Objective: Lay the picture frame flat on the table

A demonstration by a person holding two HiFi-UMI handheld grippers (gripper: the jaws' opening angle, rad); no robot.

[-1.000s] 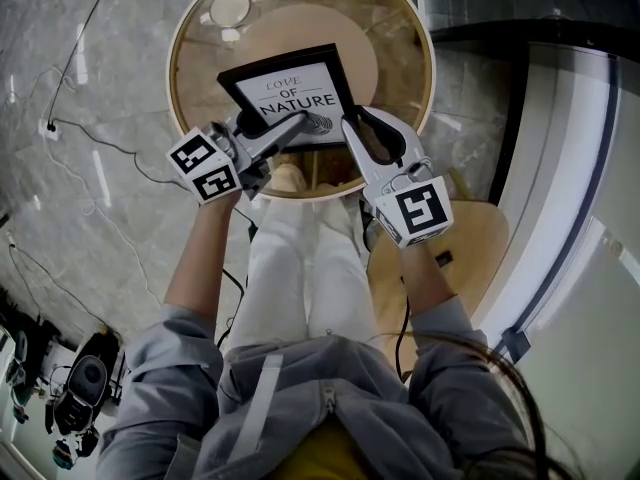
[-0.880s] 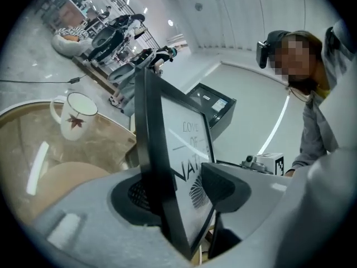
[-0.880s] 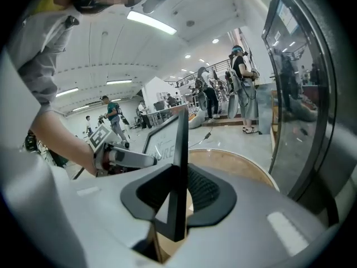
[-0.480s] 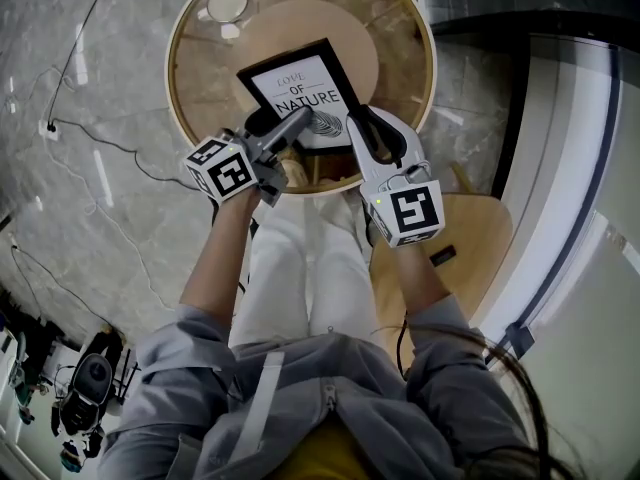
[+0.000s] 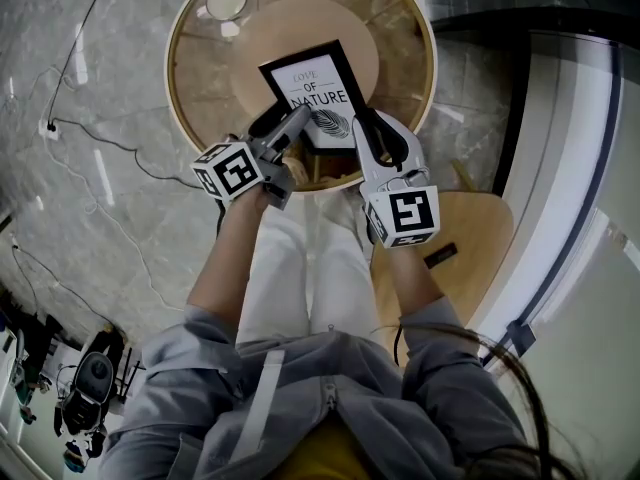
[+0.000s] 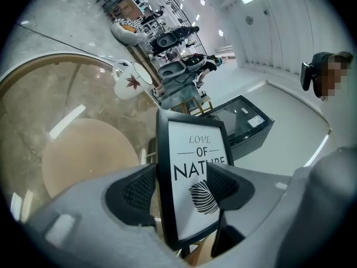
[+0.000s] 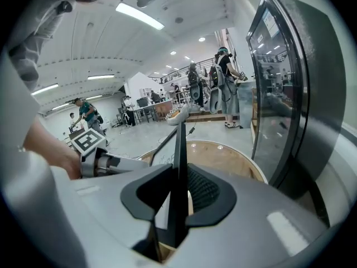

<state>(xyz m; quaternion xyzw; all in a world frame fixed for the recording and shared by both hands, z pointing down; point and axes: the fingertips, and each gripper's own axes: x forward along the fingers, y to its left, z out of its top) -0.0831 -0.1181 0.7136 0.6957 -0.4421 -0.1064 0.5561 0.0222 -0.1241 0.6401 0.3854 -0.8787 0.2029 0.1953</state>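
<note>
Head view: a round glass-topped counter with a wooden rim stands on a grey marble floor, with a white cup at its far edge. The tongs hide the bottom edge of the picture frame, so I cannot tell whether it touches the counter. Black-bordered with a white "LOVE OF NATURE" print, it stands tilted over the counter's near side. The right tongs pinch its right edge. The left tongs are spread around its lower left corner.
</note>
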